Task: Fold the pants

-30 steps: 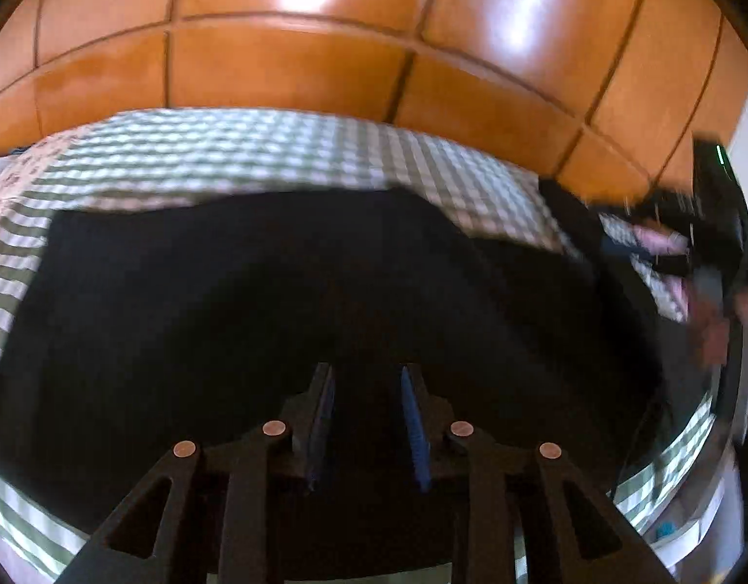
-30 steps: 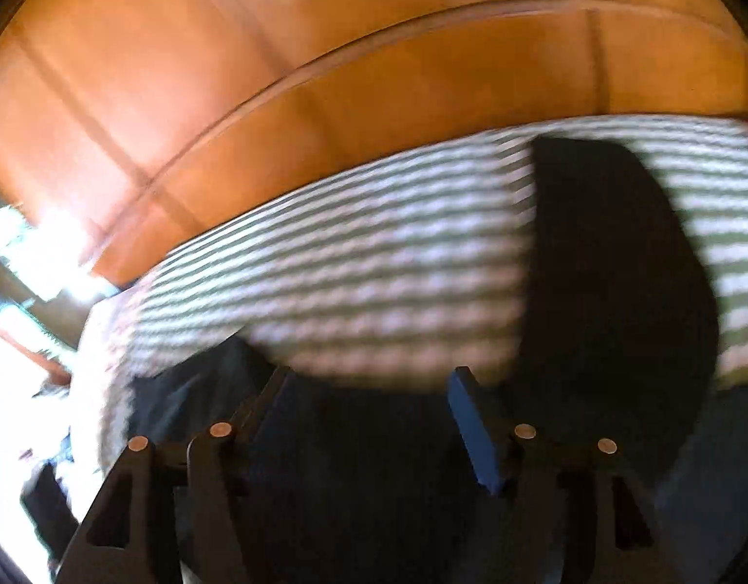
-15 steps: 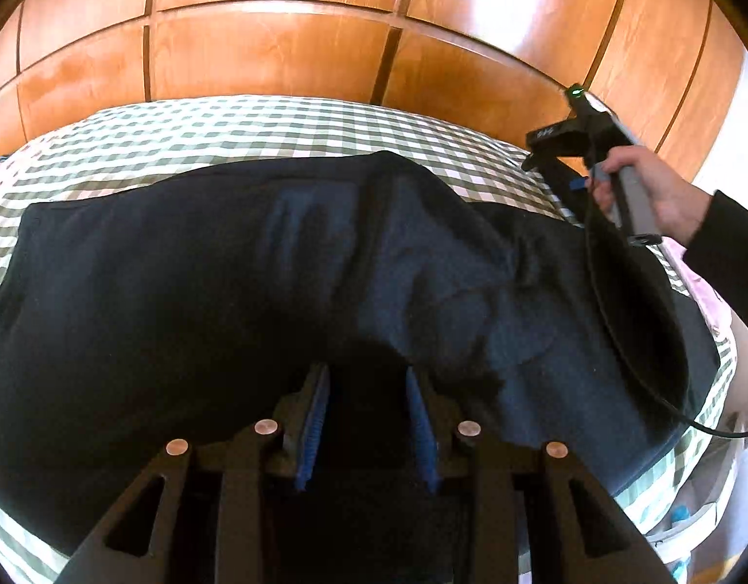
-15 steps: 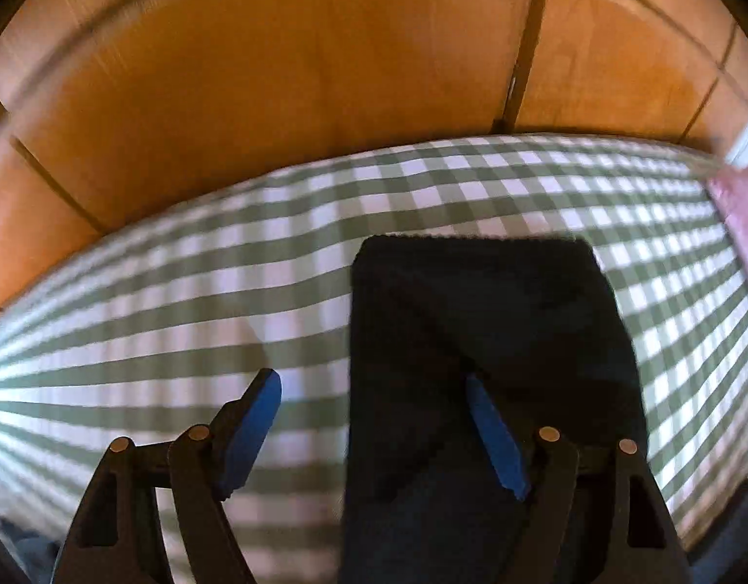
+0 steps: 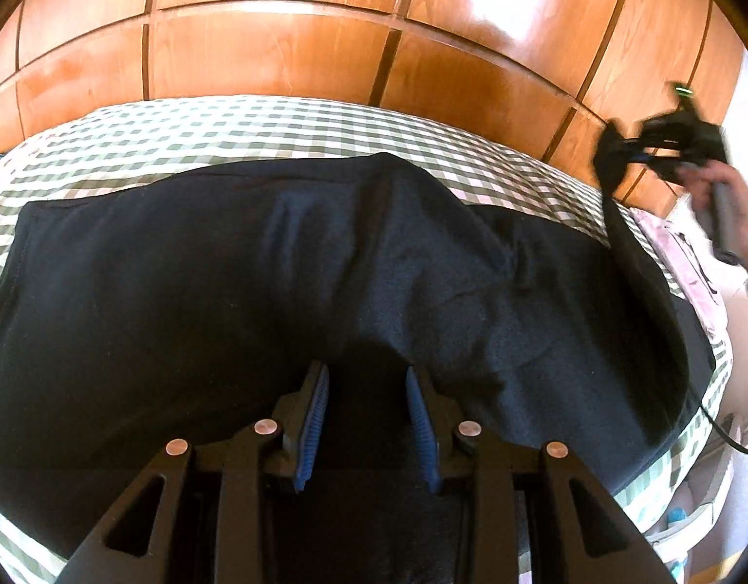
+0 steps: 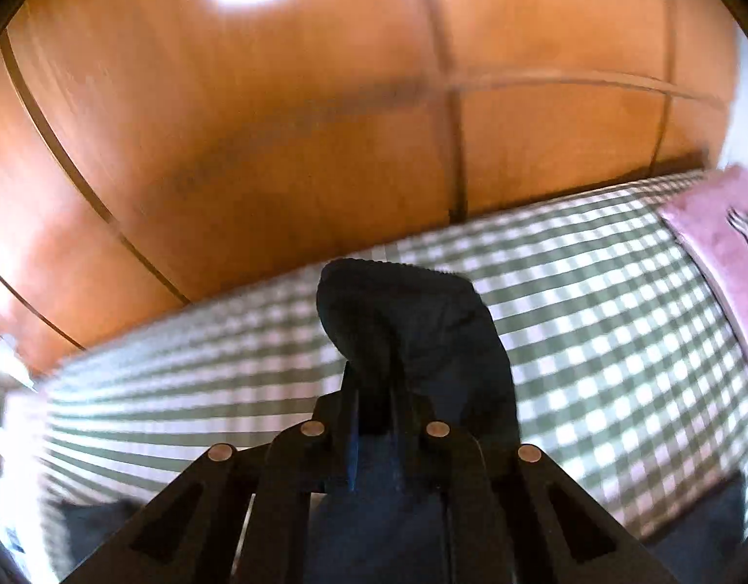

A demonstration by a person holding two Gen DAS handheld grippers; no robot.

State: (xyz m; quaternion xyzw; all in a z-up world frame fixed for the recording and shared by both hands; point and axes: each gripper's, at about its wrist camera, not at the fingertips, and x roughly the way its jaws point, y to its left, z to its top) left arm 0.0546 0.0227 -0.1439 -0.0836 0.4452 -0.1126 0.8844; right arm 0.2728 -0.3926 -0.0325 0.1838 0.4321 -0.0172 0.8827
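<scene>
Dark navy pants (image 5: 257,282) lie spread across a bed (image 5: 228,121) covered in a green-and-white check sheet, with a wooden panel wall (image 5: 276,44) running behind its far edge. In the left wrist view the cloth fills most of the bed from the left edge to the right, rumpled into a raised ridge near the middle and reaching close to the near edge.

The left tool (image 5: 367,370) hangs low over the pants near the bed's near edge; its blue-padded fingers (image 5: 316,418) stand apart, with dark cloth lying under and between them. Whether the pads touch the cloth cannot be told.

The right tool (image 6: 374,392) has its fingers drawn close together, pinching a fold of the pants. The ribbed end of a leg (image 6: 403,311) bunches up ahead of the fingertips, raised off the check sheet, the rest of it trailing back under the tool. In the left wrist view this tool (image 5: 632,158) shows blurred at the far right corner of the bed, held in a hand (image 5: 729,209), with a strip of dark cloth hanging from it down to the main body of the pants.

A pink cloth (image 6: 719,243) lies at the right edge of the bed, apart from the lifted leg.
</scene>
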